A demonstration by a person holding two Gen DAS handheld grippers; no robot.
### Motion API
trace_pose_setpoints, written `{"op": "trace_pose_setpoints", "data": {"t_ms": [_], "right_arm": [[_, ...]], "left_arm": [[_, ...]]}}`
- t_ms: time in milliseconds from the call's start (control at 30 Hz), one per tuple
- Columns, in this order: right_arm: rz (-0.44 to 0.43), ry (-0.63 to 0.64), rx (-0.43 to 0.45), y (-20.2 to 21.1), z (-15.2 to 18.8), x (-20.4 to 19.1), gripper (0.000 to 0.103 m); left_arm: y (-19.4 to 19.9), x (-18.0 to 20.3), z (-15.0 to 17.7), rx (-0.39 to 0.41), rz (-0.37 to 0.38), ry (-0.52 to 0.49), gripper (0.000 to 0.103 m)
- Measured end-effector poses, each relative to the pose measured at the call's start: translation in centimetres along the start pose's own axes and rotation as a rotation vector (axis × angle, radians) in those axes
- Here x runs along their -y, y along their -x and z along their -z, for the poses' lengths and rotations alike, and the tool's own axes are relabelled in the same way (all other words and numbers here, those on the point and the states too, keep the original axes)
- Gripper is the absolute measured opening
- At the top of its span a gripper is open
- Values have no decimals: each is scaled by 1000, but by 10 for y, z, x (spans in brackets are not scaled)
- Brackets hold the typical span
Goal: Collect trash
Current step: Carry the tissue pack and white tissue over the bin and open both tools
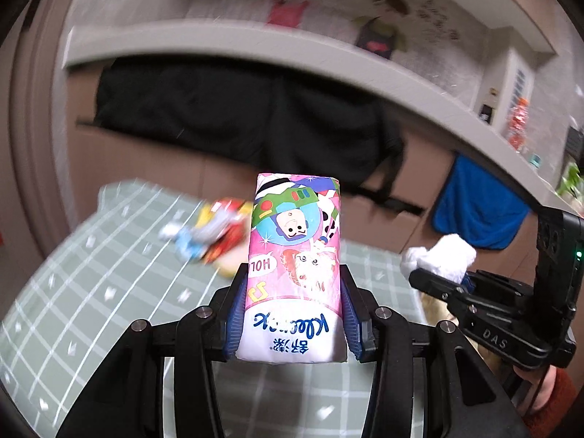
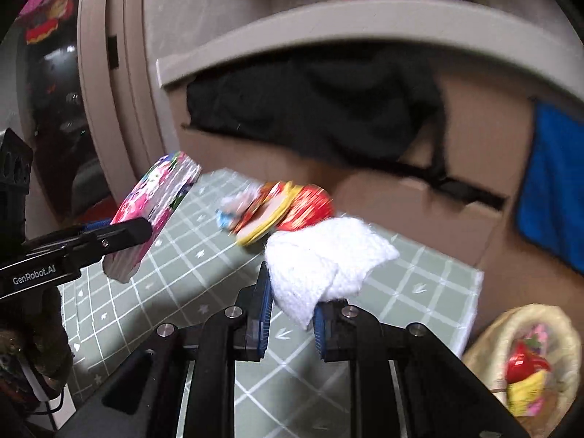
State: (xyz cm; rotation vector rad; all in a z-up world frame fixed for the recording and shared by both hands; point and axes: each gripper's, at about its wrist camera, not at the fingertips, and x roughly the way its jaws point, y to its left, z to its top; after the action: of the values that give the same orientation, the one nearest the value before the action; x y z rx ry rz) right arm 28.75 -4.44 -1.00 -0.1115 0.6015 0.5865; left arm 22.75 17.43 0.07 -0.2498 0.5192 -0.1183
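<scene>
1. Left tongs point(image 1: 292, 314) clamp the tissue pack point(image 1: 294, 255), held clear above the desk point(image 1: 91, 273).
2. Right tongs point(image 2: 292, 314) pinch a white wad point(image 2: 321, 255), also lifted.
3. Wrappers point(image 2: 277, 211) remain on the desk at 12 o'clock.
4. Basket point(image 2: 485, 343) sits at 4 o'clock.
5. Risk: the wad is soft and caught only at its lower corner; it may slip out in transit.

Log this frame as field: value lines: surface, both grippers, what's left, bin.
surface: green checked tablecloth
left gripper: shut on pink tissue pack, lifted off the cloth
right gripper: shut on crumpled white tissue, lifted off the cloth
left on cloth: pile of snack wrappers, red, yellow and blue, blurred
bin: woven basket past the cloth's right edge, red and yellow items inside
</scene>
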Motion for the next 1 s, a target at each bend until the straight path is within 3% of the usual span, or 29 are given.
{"op": "trace_pose_setpoints", "data": {"t_ms": [167, 400, 667, 1000], "right_arm": [[73, -10, 99, 56, -10, 35, 18], [195, -53, 190, 120, -7, 93, 18], [307, -128, 225, 166, 14, 149, 18], [374, -195, 217, 187, 37, 193, 19]], "left_arm": [[-1, 65, -25, 89, 1, -93, 46], [-11, 144, -37, 134, 71, -173, 46], [-29, 214, -35, 132, 151, -247, 46], [-62, 271, -23, 89, 231, -284, 46]]}}
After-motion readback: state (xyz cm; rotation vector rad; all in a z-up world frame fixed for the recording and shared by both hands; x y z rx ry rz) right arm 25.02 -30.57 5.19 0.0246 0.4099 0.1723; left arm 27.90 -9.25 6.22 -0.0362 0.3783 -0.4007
